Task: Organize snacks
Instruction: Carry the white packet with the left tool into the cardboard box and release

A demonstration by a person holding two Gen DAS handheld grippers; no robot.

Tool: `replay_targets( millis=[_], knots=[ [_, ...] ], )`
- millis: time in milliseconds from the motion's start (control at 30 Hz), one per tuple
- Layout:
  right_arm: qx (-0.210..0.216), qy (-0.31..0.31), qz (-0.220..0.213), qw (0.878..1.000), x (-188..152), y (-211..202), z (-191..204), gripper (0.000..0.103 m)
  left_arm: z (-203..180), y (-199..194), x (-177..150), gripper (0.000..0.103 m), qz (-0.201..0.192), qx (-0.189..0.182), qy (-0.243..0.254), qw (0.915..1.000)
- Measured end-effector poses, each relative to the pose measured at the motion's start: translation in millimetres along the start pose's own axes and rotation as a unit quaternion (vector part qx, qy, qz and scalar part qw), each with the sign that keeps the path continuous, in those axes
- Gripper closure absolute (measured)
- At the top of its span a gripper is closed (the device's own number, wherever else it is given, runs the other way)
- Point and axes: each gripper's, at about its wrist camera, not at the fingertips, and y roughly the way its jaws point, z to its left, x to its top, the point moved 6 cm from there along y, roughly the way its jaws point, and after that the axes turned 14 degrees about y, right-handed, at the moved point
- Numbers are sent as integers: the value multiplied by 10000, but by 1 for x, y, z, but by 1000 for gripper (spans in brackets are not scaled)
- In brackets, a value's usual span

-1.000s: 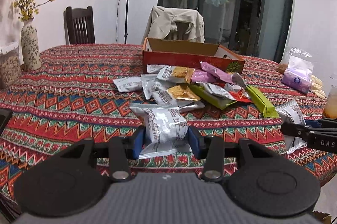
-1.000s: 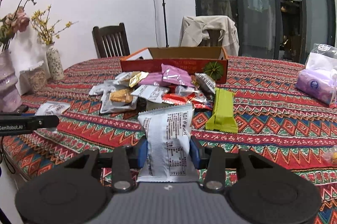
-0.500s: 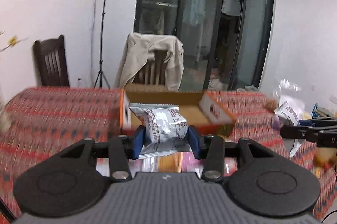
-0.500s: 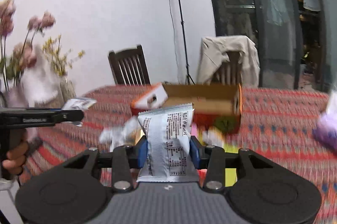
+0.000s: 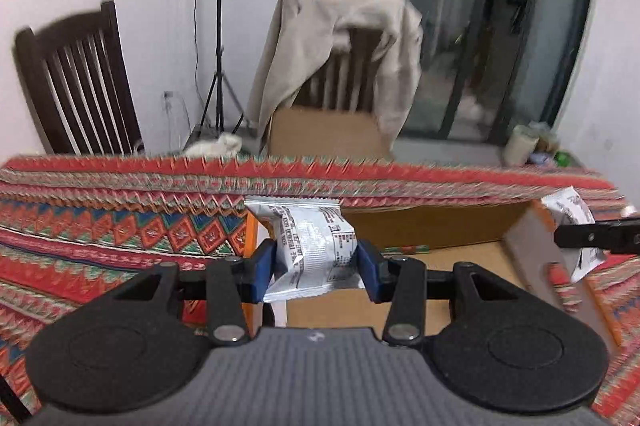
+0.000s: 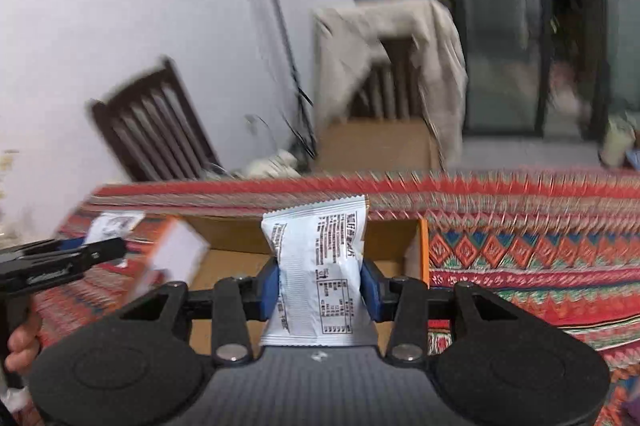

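Cardboard box (image 5: pixel 432 226) open; both jaws w/ silver packets above it.

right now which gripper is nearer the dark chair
Left. The left gripper hangs over the box at its left end, toward the dark chair; the right gripper hangs over its right end.

- Silver foil snack packet (image 5: pixel 310 246): lower edge hidden behind the left tool's body; print too small to read.
- White snack packet with black print (image 6: pixel 320 266): bottom hidden behind the right tool's body; text illegible.
- Open brown cardboard box with orange walls (image 5: pixel 440 226): floor partly hidden, near wall blurred.
- Red patterned cloth on the desk (image 6: pixel 520 258): motion-blurred, cut off by the frame edge.
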Motion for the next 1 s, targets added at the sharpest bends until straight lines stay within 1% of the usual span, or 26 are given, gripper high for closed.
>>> replay_targets(
  millis=[67, 167, 233, 267, 300, 333, 400, 433, 467, 500, 533, 633, 700, 733, 833, 900, 1000],
  knots=[
    [-346, 5, 152, 9993, 1, 41, -6, 62, 4, 25, -6, 58, 172, 17, -9, 9998],
    [-648, -122, 300, 9974, -9, 75, -11, 62, 4, 45, -12, 58, 289, 92, 196, 9993],
    [-879, -378, 327, 9949, -15, 89, -11, 62, 2, 55, -14, 56, 386, 49, 265, 9989],
    [-1048, -664, 236, 9920, -18, 94, -7, 63, 2, 55, -14, 56, 388, 16, 216, 9990],
    [-1207, -900, 207, 9884, -22, 97, -3, 61, 2, 53, -14, 54, 325, 30, 230, 9992],
    [-1367, -1149, 176, 9838, -26, 102, 1, 60, 2, 52, -13, 49, 260, 66, 291, 9992],
    [-1509, -1348, 219, 9791, -28, 108, 4, 58, 2, 53, -13, 44, 265, 38, 278, 9993],
    [-1526, -1364, 185, 9787, -28, 107, 5, 54, 2, 53, -13, 38, 262, 7, 291, 9992],
    [-1541, -1334, 144, 9789, -28, 105, 5, 43, 1, 54, -13, 34, 252, -30, 301, 9992],
    [-1475, -1304, 130, 9803, -28, 102, 5, 40, 0, 56, -12, 29, 242, -65, 303, 9992],
    [-1434, -1272, 134, 9814, -26, 103, 3, 39, -1, 56, -11, 26, 241, -107, 294, 9992],
    [-1435, -1267, 129, 9814, -26, 101, 3, 38, -1, 53, -10, 26, 271, -116, 273, 9992],
    [-1367, -1292, 76, 9821, -26, 95, 6, 31, -1, 45, -8, 24, 288, -116, 257, 9992],
    [-1344, -1269, 52, 9828, -25, 88, 7, 28, -2, 36, -6, 21, 243, -116, 268, 9993],
    [-1118, -1193, -57, 9865, -17, 59, 14, 28, -5, 0, 3, 19, 71, -108, 389, 9992],
    [-1004, -1181, -188, 9877, -12, 29, 20, 27, -7, -29, 12, 16, -22, -86, 400, 9992],
    [-834, -1129, -390, 9893, -4, -22, 28, 23, -11, -81, 26, 8, -218, -152, 335, 9991]
  ],
)
